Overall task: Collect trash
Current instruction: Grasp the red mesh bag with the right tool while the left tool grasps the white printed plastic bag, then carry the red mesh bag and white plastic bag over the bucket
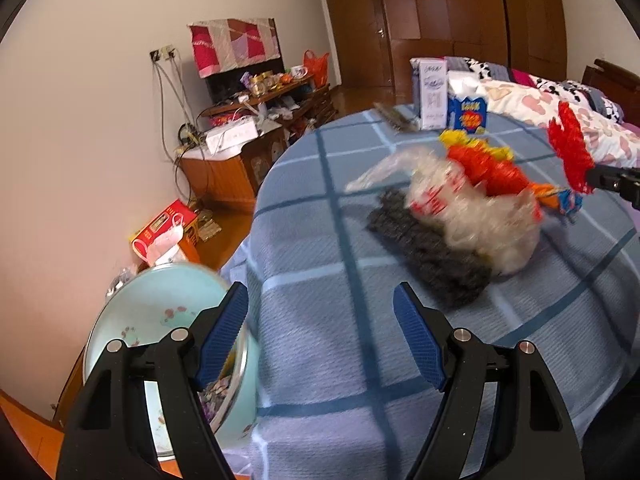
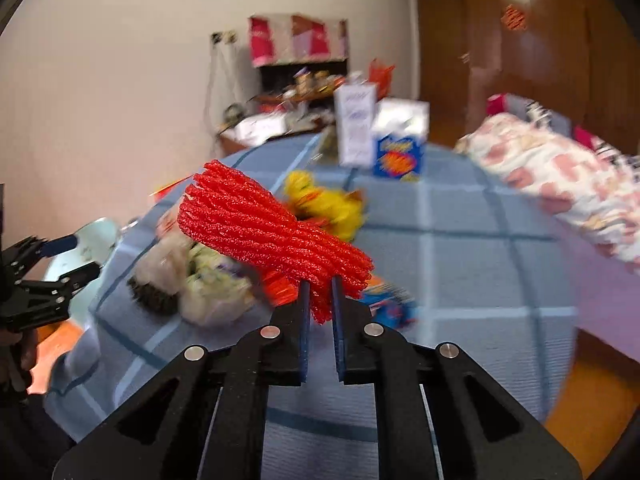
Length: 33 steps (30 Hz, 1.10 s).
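Trash in my right gripper [image 2: 320, 300] is a red mesh bundle [image 2: 276, 236], pinched at its lower end between nearly closed fingers and flaring up-left of them, light, soft and springy I judge, while my left gripper [image 1: 320, 336] gapes empty beside the bowl [image 1: 160, 312].

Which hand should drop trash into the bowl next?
Right, probably: the right gripper already pinches the red ribbed foam net, lifted above the table. The left gripper is open and empty, though nearer the pale green enamel bowl.
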{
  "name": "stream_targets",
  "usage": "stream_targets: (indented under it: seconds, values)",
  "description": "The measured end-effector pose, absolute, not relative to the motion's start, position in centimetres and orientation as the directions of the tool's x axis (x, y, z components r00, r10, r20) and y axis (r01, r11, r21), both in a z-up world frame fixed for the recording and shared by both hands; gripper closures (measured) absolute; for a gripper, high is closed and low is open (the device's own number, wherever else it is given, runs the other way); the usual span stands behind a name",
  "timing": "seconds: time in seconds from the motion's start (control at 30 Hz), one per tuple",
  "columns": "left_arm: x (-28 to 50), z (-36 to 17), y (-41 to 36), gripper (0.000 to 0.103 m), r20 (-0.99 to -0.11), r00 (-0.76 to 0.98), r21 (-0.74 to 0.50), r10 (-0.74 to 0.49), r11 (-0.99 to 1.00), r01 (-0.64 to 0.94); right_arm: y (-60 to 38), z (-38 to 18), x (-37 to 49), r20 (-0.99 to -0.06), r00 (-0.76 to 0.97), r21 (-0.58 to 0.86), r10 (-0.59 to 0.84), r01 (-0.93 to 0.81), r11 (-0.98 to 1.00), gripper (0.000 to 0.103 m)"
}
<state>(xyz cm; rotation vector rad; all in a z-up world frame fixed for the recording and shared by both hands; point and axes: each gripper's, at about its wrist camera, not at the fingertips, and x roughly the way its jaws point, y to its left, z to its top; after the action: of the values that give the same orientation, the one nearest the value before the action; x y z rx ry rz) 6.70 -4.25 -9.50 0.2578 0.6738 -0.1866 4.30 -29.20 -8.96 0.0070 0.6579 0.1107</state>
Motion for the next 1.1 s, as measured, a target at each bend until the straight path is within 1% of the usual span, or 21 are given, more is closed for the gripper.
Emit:
stream_targets:
  seconds: [0.1,0.17,0.27,0.43,0.47,0.6,0.63,0.67,0.7,0.77,0.8,0.83,0.97,1.1]
  values:
    - [6.7,-8.7,-5.8,0.026,-0.622,0.774,0.163,-0.117,0.948,0.275,-30.7,-8.3,3.8,-0.592,0.806,-0.015,0.007,-0.019,1.0,0.092]
    - [6.7,-8.2,-7.3,0.019,-0.609,0.781,0.162,-0.139,0.942,0.294,-32.2,-8.6,3.9,-0.595,0.803,-0.031,-0.046,0.034,0.999,0.092]
    - [6.5,-7.9,-9.3,0.018,-0.594,0.786,0.162,-0.171,0.931,0.326,-34.3,-9.4,4.0,-0.606,0.79,-0.025,-0.091,0.095,0.995,0.092]
    - [6.8,-7.9,-12.9,0.016,-0.589,0.782,0.174,-0.202,0.914,0.367,-36.5,-10.8,4.1,-0.626,0.769,-0.014,-0.125,0.15,0.989,0.092]
    - [6.9,-8.1,-13.6,0.015,-0.59,0.781,0.179,-0.204,0.91,0.373,-36.8,-11.0,4.1,-0.629,0.767,-0.009,-0.126,0.154,0.988,0.092]
    - [7.4,-8.9,-15.1,0.015,-0.605,0.771,0.202,-0.198,0.899,0.389,-36.9,-11.3,3.8,-0.631,0.769,0.014,-0.104,0.146,0.989,0.092]
    - [7.5,-9.0,-15.3,0.02,-0.609,0.768,0.204,-0.197,0.897,0.392,-36.6,-11.3,3.7,-0.628,0.773,0.023,-0.09,0.134,0.991,0.092]
    - [7.6,-9.0,-15.3,0.039,-0.614,0.762,0.199,-0.204,0.895,0.4,-36.4,-11.2,3.7,-0.625,0.776,0.024,-0.082,0.124,0.992,0.092]
    - [7.8,-9.2,-15.3,0.048,-0.629,0.749,0.197,-0.209,0.889,0.414,-36.1,-11.1,3.7,-0.622,0.779,0.025,-0.075,0.115,0.993,0.092]
    - [8.0,-9.5,-14.9,0.073,-0.648,0.731,0.188,-0.214,0.885,0.426,-35.1,-10.9,3.8,-0.617,0.785,0.03,-0.055,0.093,0.995,0.092]
    - [8.1,-9.6,-14.4,0.078,-0.654,0.724,0.181,-0.218,0.885,0.429,-34.6,-10.8,3.8,-0.615,0.787,0.027,-0.046,0.08,0.996,0.092]
    - [8.1,-9.6,-14.1,0.087,-0.656,0.723,0.178,-0.219,0.885,0.43,-34.2,-10.7,3.9,-0.615,0.788,0.026,-0.041,0.073,0.997,0.092]
    - [7.9,-9.2,-12.6,0.095,-0.648,0.728,0.171,-0.222,0.889,0.424,-32.7,-10.5,4.2,-0.614,0.789,0.022,-0.02,0.043,0.999,0.091]
    - [7.8,-8.5,-11.2,0.098,-0.633,0.742,0.169,-0.22,0.896,0.41,-31.7,-10.1,4.5,-0.61,0.793,0.02,-0.004,0.021,1.0,0.091]
